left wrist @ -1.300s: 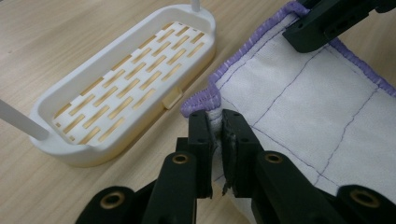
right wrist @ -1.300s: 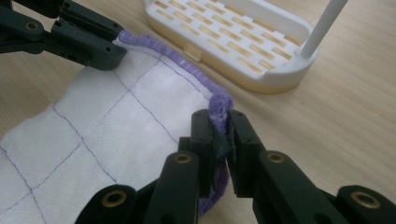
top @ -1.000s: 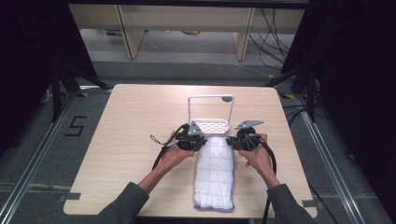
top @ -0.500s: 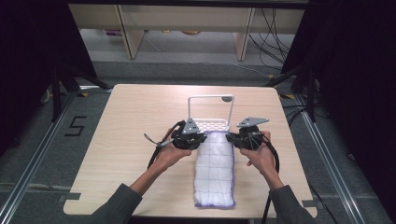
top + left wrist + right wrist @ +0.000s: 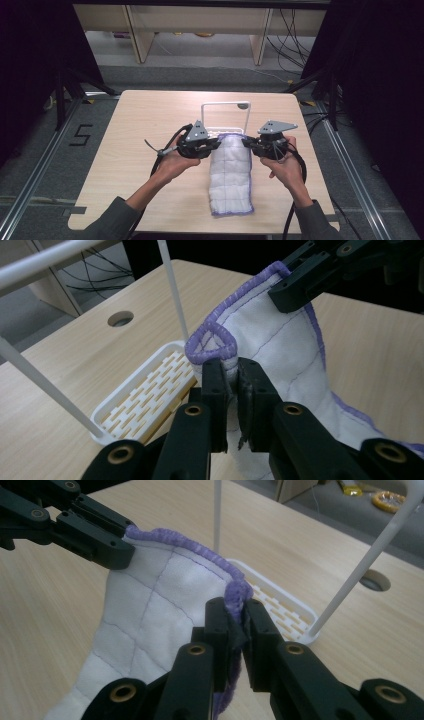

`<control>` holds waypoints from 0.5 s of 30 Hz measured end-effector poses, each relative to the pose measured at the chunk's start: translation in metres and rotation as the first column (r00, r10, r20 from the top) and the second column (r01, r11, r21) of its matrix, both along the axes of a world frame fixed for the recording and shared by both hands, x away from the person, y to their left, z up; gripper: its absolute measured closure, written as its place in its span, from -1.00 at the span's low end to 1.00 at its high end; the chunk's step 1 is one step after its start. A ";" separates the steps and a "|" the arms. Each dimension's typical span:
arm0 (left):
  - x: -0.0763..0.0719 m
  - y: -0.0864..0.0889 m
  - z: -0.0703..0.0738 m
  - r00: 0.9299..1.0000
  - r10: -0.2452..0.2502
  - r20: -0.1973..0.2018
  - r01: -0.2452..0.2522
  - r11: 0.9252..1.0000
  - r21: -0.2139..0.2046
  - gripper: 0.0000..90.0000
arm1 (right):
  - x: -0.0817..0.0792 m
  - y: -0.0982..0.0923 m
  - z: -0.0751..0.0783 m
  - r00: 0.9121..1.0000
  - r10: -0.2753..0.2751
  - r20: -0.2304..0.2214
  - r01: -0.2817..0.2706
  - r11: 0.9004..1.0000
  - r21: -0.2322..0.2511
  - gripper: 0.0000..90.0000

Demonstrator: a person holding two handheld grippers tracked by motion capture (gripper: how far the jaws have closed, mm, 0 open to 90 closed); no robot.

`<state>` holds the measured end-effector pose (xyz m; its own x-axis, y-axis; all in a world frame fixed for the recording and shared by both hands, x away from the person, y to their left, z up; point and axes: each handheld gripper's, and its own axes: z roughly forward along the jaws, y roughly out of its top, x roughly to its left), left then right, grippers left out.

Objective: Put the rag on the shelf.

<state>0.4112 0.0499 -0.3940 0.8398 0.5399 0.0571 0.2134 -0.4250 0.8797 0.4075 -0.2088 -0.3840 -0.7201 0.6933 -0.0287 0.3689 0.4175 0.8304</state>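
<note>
A white quilted cloth with a purple hem lies lengthwise on the wooden table, its far end lifted. My left gripper is shut on the cloth's far left corner. My right gripper is shut on the far right corner. The far edge hangs stretched between the two grippers, just in front of a white rack with a thin upright hoop and a slotted base. In the left gripper view the right gripper's jaws show pinching the opposite corner.
The table has a round hole at its far edge behind the rack. Shelving and cables stand on the floor beyond. Dark frame posts flank the table on both sides.
Both grippers have risen with the cloth's far corners, lifting the far end off the table while the near end stays down.
</note>
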 end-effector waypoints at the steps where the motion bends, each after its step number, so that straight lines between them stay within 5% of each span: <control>1: -0.003 0.001 0.007 1.000 -0.019 0.005 0.019 1.000 -0.022 0.83 | -0.004 0.001 0.005 1.000 -0.008 -0.005 0.008 1.000 0.013 0.84; 6: -0.010 0.004 0.024 0.999 -0.028 0.027 0.029 0.999 -0.038 0.83 | -0.010 0.001 0.022 0.999 0.011 0.051 -0.011 1.000 0.012 0.85; 10: -0.012 0.007 0.037 0.999 -0.040 0.004 0.040 0.997 -0.059 0.83 | -0.013 0.004 0.031 0.998 0.011 0.062 -0.012 1.000 0.018 0.85; 11: -0.013 0.008 0.046 0.999 -0.036 0.025 0.037 0.999 -0.028 0.83 | -0.013 0.004 0.037 0.997 0.012 0.072 -0.013 1.000 0.017 0.85; 15: -0.013 0.009 0.065 0.999 -0.040 0.037 0.040 0.999 -0.021 0.83 | -0.012 0.003 0.051 0.996 0.017 0.087 -0.019 0.999 0.030 0.85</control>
